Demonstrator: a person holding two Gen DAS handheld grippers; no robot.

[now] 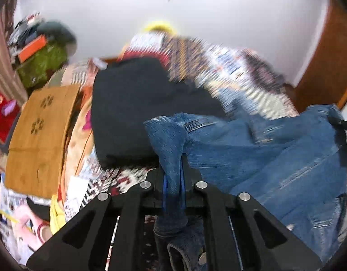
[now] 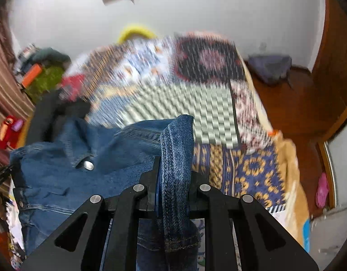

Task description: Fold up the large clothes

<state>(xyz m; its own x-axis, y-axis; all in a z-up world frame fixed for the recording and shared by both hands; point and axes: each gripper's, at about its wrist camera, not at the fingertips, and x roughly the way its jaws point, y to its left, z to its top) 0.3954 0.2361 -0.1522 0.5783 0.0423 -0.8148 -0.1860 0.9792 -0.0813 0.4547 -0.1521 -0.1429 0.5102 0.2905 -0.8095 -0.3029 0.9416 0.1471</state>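
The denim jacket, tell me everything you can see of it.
The denim jacket is blue, faded, with stitched seams, a metal snap button and a chest pocket flap. It hangs bunched over the patterned bedspread, pinched at two folds: the left gripper and the right gripper are each shut on its cloth.

A bed (image 2: 252,164) under a patchwork cover carries everything: a black garment (image 1: 137,113) lies on it, a wooden board (image 1: 38,135) just beside that black garment, and the denim jacket (image 2: 60,174) spreads alongside.
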